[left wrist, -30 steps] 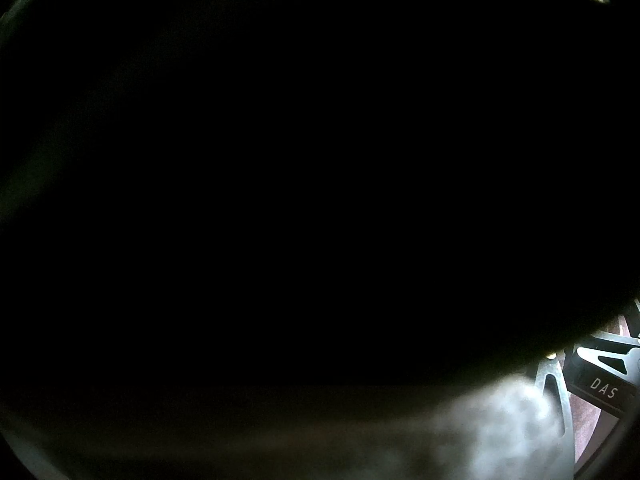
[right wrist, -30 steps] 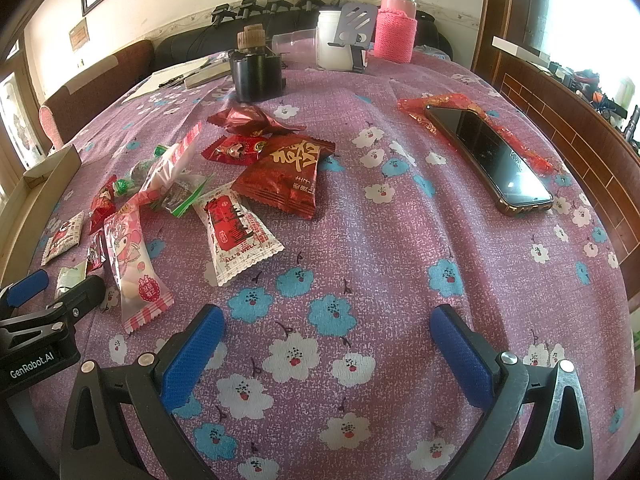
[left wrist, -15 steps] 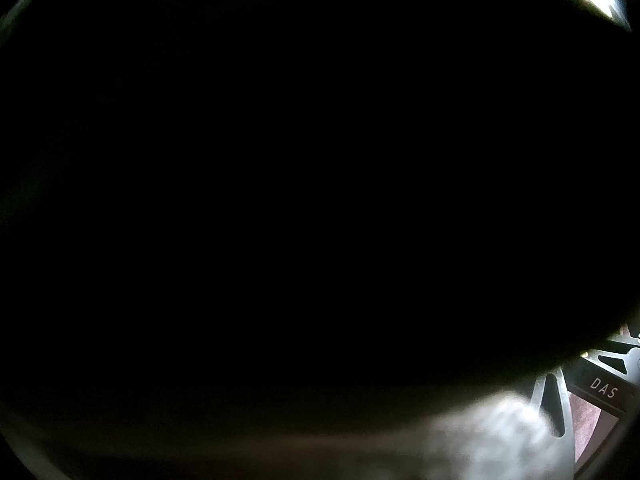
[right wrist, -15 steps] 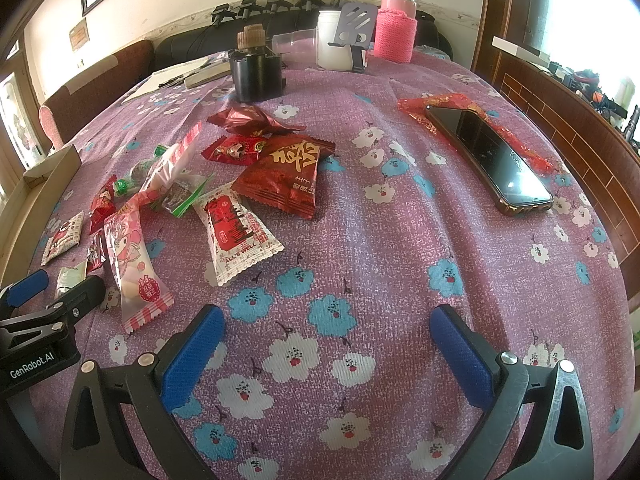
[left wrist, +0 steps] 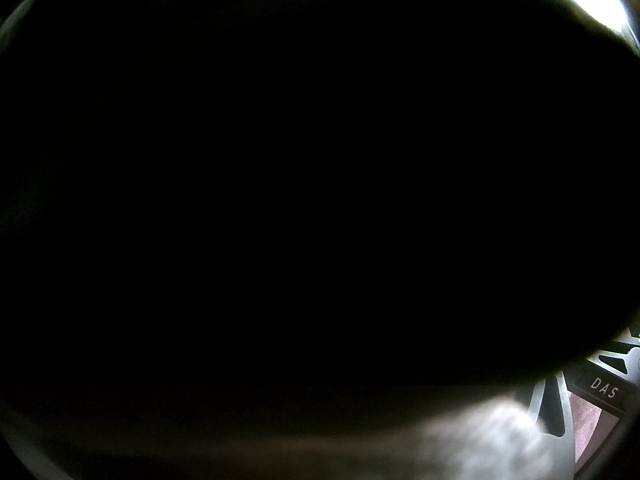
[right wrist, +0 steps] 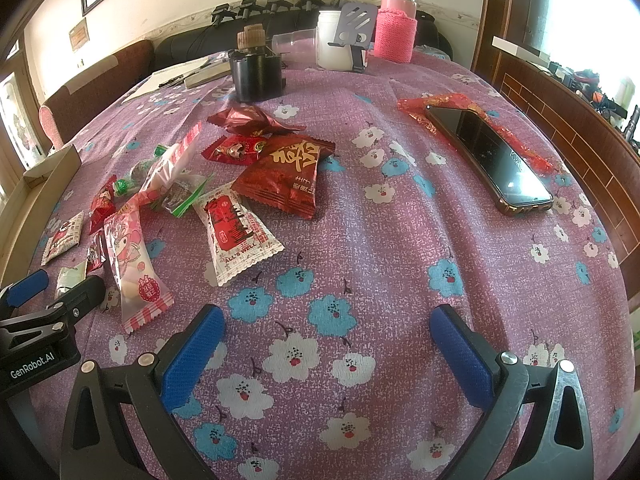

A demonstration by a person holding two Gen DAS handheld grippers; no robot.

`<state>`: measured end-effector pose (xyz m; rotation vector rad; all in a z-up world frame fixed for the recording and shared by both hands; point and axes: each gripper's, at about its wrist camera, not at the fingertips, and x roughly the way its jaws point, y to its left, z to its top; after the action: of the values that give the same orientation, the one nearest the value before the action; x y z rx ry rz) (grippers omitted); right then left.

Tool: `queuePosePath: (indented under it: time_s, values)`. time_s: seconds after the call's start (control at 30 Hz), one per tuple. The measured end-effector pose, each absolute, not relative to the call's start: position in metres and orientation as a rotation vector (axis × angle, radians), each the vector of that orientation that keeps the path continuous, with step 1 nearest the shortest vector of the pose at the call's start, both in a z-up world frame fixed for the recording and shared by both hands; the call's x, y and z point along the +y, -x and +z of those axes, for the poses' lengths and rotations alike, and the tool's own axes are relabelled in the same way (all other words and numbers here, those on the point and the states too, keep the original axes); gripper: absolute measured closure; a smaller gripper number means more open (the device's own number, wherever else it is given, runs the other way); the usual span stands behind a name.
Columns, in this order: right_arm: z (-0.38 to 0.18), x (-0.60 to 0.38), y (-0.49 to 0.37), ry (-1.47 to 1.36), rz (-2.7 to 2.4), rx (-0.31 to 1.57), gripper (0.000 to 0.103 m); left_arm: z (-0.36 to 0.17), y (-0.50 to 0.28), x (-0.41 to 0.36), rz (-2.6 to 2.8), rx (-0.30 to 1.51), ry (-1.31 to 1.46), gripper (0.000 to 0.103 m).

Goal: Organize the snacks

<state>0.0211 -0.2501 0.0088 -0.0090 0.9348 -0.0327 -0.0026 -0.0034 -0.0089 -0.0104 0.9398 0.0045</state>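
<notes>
Several snack packets lie on the floral purple tablecloth (right wrist: 360,240): a big red packet (right wrist: 286,176), a white and red packet (right wrist: 234,234), a pink striped packet (right wrist: 134,264), and small red and green sweets (right wrist: 120,188). My right gripper (right wrist: 326,354) is open and empty, low over the cloth near the front. My left gripper (right wrist: 56,284) shows at the left edge of the right wrist view, beside the pink packet, with a gap between its fingers. The left wrist view is almost wholly black; only a finger frame (left wrist: 552,404) shows at its corner.
A phone (right wrist: 490,158) lies on red wrapping at the right. A black holder (right wrist: 256,74), white jar (right wrist: 334,40), phone stand (right wrist: 356,28) and pink flask (right wrist: 396,24) stand at the back. A cardboard box (right wrist: 36,188) sits at the left edge.
</notes>
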Motion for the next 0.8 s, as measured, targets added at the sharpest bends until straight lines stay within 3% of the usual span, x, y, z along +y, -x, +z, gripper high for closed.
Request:
queuePosePath:
  time_s: [0.8]
  values:
    - [0.0090, -0.2502, -0.0213, 0.009, -0.033, 0.935, 0.000, -0.0106, 0.0001, -0.0074, 0.006, 0.938, 0.005, 0.000]
